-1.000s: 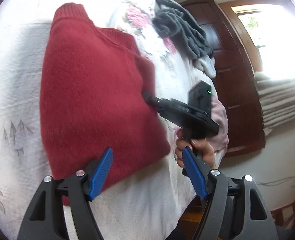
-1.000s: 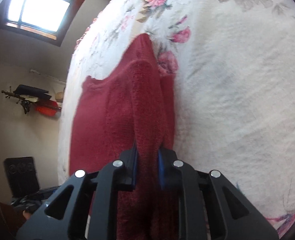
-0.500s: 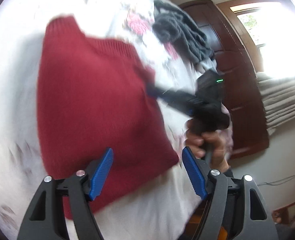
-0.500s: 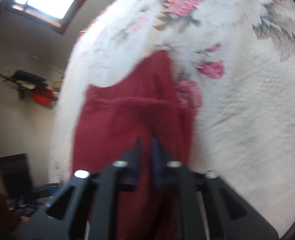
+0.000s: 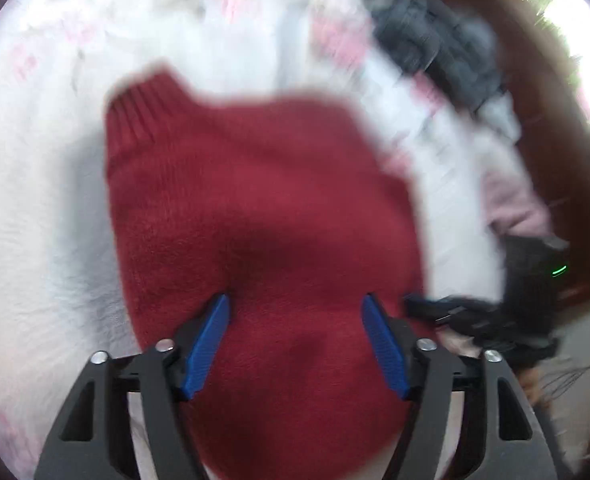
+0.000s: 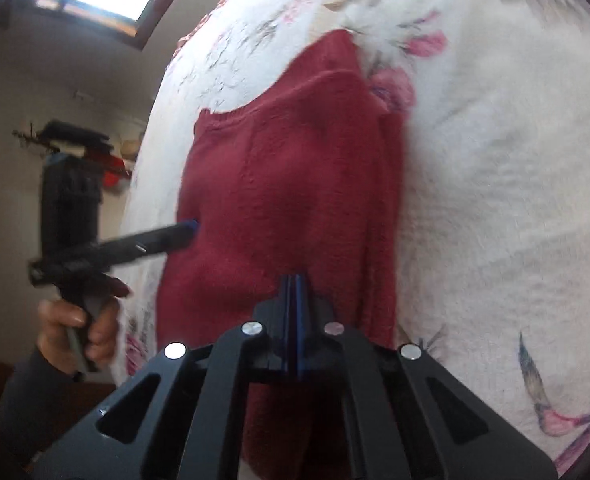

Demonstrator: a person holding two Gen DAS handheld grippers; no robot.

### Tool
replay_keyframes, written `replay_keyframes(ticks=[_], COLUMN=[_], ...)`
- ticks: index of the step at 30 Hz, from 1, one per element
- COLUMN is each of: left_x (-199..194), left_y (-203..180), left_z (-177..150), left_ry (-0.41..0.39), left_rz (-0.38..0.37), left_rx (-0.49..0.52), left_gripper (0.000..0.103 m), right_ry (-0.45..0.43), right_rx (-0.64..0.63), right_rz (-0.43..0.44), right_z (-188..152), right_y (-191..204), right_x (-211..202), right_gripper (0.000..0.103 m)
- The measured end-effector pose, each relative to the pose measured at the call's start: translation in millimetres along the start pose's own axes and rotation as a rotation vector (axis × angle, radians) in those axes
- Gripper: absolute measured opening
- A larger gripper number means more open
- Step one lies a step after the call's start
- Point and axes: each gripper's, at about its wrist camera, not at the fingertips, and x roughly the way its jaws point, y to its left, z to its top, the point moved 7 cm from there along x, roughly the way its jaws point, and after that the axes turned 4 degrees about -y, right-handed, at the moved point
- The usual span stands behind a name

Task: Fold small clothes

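Red knit sweater (image 5: 255, 216) lies flat on a white bedspread (image 5: 27, 208) printed with pink flowers and grey-green leaves. Left wrist view is motion-blurred; detail is soft throughout. Ribbed cuff or hem of the sweater shows at its upper left corner in that view. Left gripper (image 5: 295, 340) sits low over the near part of the sweater, its blue-padded fingers (image 5: 209, 344) spread wide with red knit showing between them; whether the pads touch the fabric cannot be told. In the right wrist view, the left gripper (image 6: 189, 230) appears from the side, tips at the left edge of the sweater (image 6: 295, 184), held by a hand (image 6: 79, 320) in a dark sleeve. Right gripper (image 6: 293, 280) has its jaws pressed together, blue pads meeting with no gap; the tips sit over the near part of the sweater, and nothing visible is caught between them, though a thin fold cannot be ruled out. A folded layer of the sweater runs lengthwise along its right side in the right wrist view, with a narrow end pointing away toward the flowers. In the left wrist view, the right gripper (image 5: 419, 306) shows as a dark blurred shape at the right edge of the sweater, a green light on its body. A heap of dark grey clothing (image 5: 431, 40) lies on the bedspread beyond the sweater, well apart from it. Dark wooden door (image 5: 551, 152) and a bright window behind.
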Motion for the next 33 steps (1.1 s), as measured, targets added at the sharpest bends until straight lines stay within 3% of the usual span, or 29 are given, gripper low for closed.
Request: replay_keyframes(ticks=[2, 5, 7, 9, 10, 11, 12, 13, 15, 16, 19, 21, 22, 23, 24, 26, 30, 33], left_x=[-12.6, -51.7, -60.2, -45.3, -27.6, -14.3, -10.6, -12.9, -25.1, -31.5, -62.3, -75.1, -80.6, -81.7, -81.8, -86.5, -98.0, -89.4], left_y=[-10.4, -28.2, -40.6, -39.5, -31.3, -19.5, -13.4, -3.3, 5.8, 9.3, 20.8, 35.0, 50.6, 64.0, 73.8, 91.5, 97.8, 93.5], left_z=[1.3, -9.6, -25.5, -45.5, -51.6, -54.8, -55.8, -54.6, -53.1, -52.7, -62.9, -76.8, -87.3, -96.0, -103.3, -120.0, -134.4, -135.9], left_ry=[-0.017, -0.1, -0.107, -0.07, -0.032, -0.015, -0.018, -0.034, -0.058, -0.077, -0.141, -0.167, -0.165, -0.158, -0.145, -0.128, -0.137, -0.138], left_rz=[0.019, -0.135, -0.236, -0.24, -0.219, -0.223, -0.229, -0.259, -0.325, -0.326, -0.322, -0.289, -0.256, -0.23, -0.213, -0.221, -0.292, -0.359], left_rx=[0.043, 0.051, 0.035, 0.02, -0.013, -0.059, -0.084, -0.147, -0.231, -0.252, -0.258, -0.272, -0.295, -0.322, -0.352, -0.396, -0.412, -0.432], left_gripper=[0.067, 0.067, 0.067, 0.067, 0.065, 0.057, 0.053, 0.048, 0.048, 0.05, 0.07, 0.081, 0.084, 0.084, 0.084, 0.084, 0.085, 0.085], right_ry=[-0.041, -0.055, -0.028, 0.026, 0.038, 0.039, 0.038, 0.034, 0.022, 0.018, -0.006, -0.029, -0.033, -0.034, -0.034, -0.035, -0.042, -0.026], right_rx=[-0.043, -0.081, -0.106, -0.092, -0.087, -0.075, -0.016, 0.013, 0.042, 0.047, 0.061, 0.083, 0.1, 0.114, 0.131, 0.172, 0.252, 0.311], right_rz=[-0.021, 0.062, 0.068, 0.023, -0.018, -0.025, 0.01, 0.026, 0.04, 0.051, 0.063, 0.05, 0.054, 0.056, 0.056, 0.069, 0.141, 0.222], right_z=[5.7, -13.4, -31.0, -45.7, -49.0, -51.4, -52.4, -51.3, -48.2, -47.0, -40.0, -35.0, -32.8, -31.4, -28.2, -19.5, -4.0, 14.6], right_y=[16.0, 42.4, 46.6, 33.5, 22.3, 13.9, 6.4, 5.8, 10.4, 14.0, 13.4, 3.5, -1.2, -10.2, -16.6, -23.5, -39.9, -42.7], right_x=[-21.2, -47.1, -48.5, -30.7, -20.9, -13.0, -8.2, -9.2, -17.0, -23.0, -44.5, -63.9, -69.8, -76.6, -81.1, -82.7, -84.0, -70.3], right_gripper=[0.006, 0.009, 0.009, 0.0, 0.0, 0.0, 0.0, 0.0, 0.0, 0.0, 0.003, 0.018, 0.018, 0.019, 0.027, 0.046, 0.068, 0.072])
